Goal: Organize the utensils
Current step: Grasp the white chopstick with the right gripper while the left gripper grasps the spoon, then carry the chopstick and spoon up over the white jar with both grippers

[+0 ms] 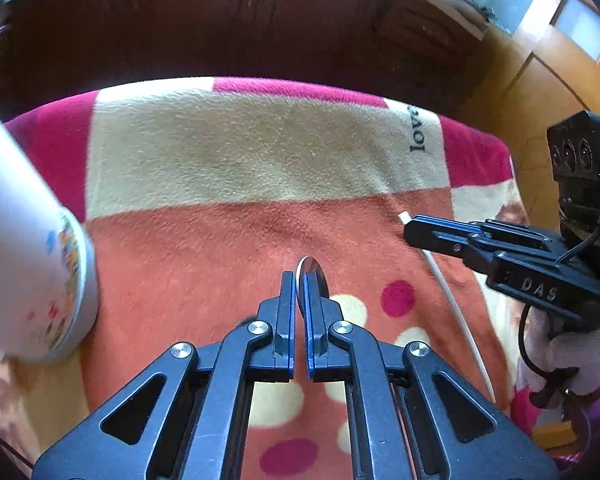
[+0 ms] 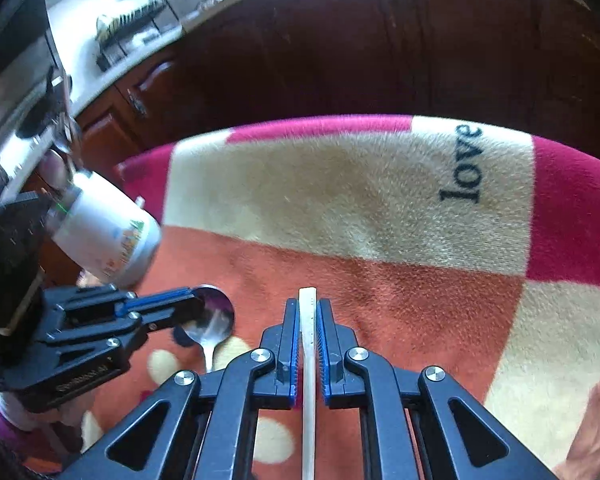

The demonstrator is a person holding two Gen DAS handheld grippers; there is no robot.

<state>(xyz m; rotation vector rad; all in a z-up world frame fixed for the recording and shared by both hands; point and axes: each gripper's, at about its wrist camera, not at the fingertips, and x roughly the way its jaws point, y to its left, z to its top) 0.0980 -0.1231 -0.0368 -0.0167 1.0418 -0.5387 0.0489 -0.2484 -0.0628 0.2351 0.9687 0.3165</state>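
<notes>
A fleece blanket [image 1: 228, 160] covers the work surface, patterned in blocks: a wide beige panel across the far half, magenta bands along the far edge and at both far corners, and an orange field toward the near edge scattered with cream and magenta dots. The word "love" [image 2: 464, 164] is printed in dark letters on the beige panel near the far right corner. Beyond the blanket's far edge stand dark brown wooden cabinets [image 2: 340, 40], and at the upper left of the right wrist view a pale countertop carries a dish rack [image 2: 136, 24]. Lighter wooden doors [image 1: 548, 64] show to the right in the left wrist view. A white cup [image 1: 32, 264] with small colourful prints stands at the blanket's left edge. The left gripper [image 1: 300, 280] is clenched on the bowl of a metal spoon [image 2: 214, 320], held over the orange field near the middle of the blanket; the spoon's handle runs back toward the near edge. The right gripper [image 2: 308, 308] is closed on a pale chopstick [image 2: 309, 380], which lies straight between its blue pads and juts a little past the fingertips, over the orange field toward the right edge. A hand in a white glove [image 1: 568, 348] grips the right tool's handle.
</notes>
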